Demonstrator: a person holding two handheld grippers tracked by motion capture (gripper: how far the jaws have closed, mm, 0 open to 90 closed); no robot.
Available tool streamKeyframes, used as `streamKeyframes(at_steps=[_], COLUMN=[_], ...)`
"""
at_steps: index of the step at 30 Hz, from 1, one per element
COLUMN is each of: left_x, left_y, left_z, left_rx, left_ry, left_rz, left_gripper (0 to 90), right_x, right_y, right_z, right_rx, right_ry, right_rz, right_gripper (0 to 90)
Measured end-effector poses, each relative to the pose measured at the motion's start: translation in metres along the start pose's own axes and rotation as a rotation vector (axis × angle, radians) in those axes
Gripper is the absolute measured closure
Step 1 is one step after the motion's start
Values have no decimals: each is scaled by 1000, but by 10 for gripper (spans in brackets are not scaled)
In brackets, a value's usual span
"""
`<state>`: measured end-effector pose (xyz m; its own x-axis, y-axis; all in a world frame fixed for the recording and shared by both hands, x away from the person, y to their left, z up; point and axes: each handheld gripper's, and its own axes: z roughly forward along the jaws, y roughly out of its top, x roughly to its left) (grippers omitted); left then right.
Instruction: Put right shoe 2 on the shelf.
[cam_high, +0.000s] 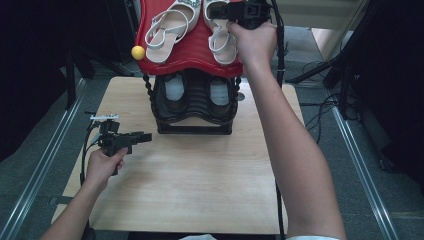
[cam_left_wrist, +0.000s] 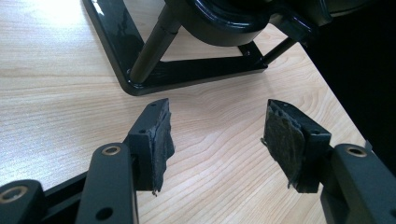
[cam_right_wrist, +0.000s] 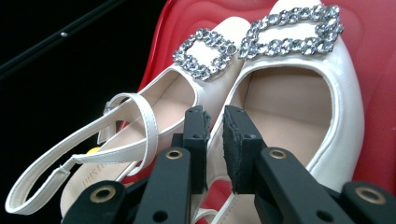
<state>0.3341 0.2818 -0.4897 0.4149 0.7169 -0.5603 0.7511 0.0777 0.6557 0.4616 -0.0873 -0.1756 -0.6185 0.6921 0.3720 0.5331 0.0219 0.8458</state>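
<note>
2 black jaws of the right gripper (cam_right_wrist: 215, 135) stand slightly parted astride the inner edge of the right cream-white leather slingback shoe (cam_right_wrist: 299, 107), which lies on the red moulded plastic rack top (cam_high: 192, 47); whether the pads press on it I cannot tell. Right arm stretched forward. Left gripper (cam_left_wrist: 217, 140), jaws spread and holding nothing, hovers low over the pale wooden table (cam_left_wrist: 56, 93) beside the rack's black base (cam_left_wrist: 187, 72).

Pair of white buckled slingback shoes (cam_high: 172, 27) side by side atop red shelf (cam_high: 192, 55).

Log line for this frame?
left gripper: open, over table | right gripper: fingers straddle right sandal rim, grip unclear | sandal on red shelf
</note>
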Motion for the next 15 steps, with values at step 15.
streamKeyframes(at_steps=[15], left_x=[-1], left_y=[0], left_z=[2], left_rx=[-2], left_ry=[2], left_rz=[0], left_gripper=[416], right_x=[-21], right_y=[2], right_z=[-24], right_rx=[-62], right_ry=[-20], right_rz=[23], right_gripper=[473])
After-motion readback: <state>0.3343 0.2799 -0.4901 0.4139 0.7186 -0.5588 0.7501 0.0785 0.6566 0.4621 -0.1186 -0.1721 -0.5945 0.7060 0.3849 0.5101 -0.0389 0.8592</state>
